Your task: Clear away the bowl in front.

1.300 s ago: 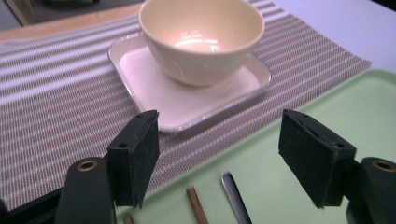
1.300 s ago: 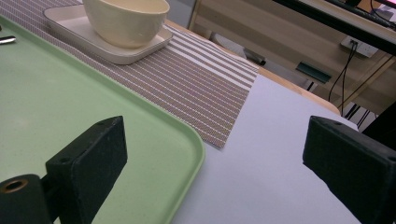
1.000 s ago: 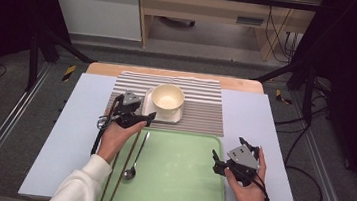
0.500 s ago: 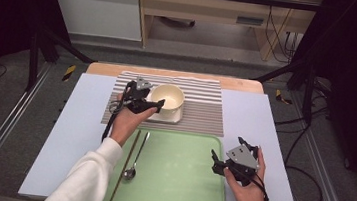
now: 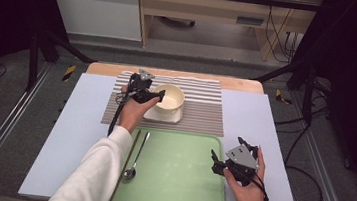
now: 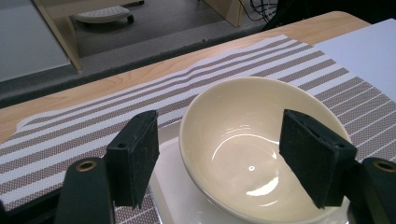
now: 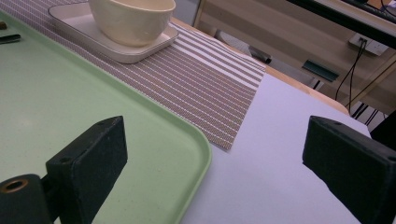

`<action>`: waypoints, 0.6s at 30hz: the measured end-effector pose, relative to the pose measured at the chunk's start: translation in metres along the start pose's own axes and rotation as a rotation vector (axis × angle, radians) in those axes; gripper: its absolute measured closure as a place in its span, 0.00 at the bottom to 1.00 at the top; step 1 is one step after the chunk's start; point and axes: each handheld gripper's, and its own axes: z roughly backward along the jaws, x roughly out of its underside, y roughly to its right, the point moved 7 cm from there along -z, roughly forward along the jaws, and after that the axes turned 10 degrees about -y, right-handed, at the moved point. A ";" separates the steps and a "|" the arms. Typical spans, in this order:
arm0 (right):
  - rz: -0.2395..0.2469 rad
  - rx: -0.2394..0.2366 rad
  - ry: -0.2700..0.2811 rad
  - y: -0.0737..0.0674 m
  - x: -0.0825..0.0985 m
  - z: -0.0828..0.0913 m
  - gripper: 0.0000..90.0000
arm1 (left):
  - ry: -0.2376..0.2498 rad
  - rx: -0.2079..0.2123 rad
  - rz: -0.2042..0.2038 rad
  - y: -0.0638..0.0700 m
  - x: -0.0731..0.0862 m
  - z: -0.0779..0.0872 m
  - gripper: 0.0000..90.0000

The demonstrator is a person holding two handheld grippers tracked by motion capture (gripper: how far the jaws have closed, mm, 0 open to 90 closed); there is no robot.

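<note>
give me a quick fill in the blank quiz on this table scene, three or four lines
1. The cream bowl sits on a small white ____-cornered plate, which lies on the striped placemat.
2. The spoon lies on the ____ tray.
3. The left gripper has its fingers ____ at the bowl's rim, not pressing on it.
4. The right gripper hangs over the tray's ____ edge in the high view.

Missing words: square; green; open; right
</note>
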 end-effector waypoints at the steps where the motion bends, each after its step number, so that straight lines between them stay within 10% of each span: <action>1: -0.001 -0.001 0.001 0.000 0.000 0.000 0.07 | 0.001 -0.003 0.001 0.000 0.000 -0.002 0.32; 18: -0.012 0.008 -0.004 0.001 0.001 0.001 0.07 | -0.009 -0.025 0.040 -0.005 0.004 -0.016 0.34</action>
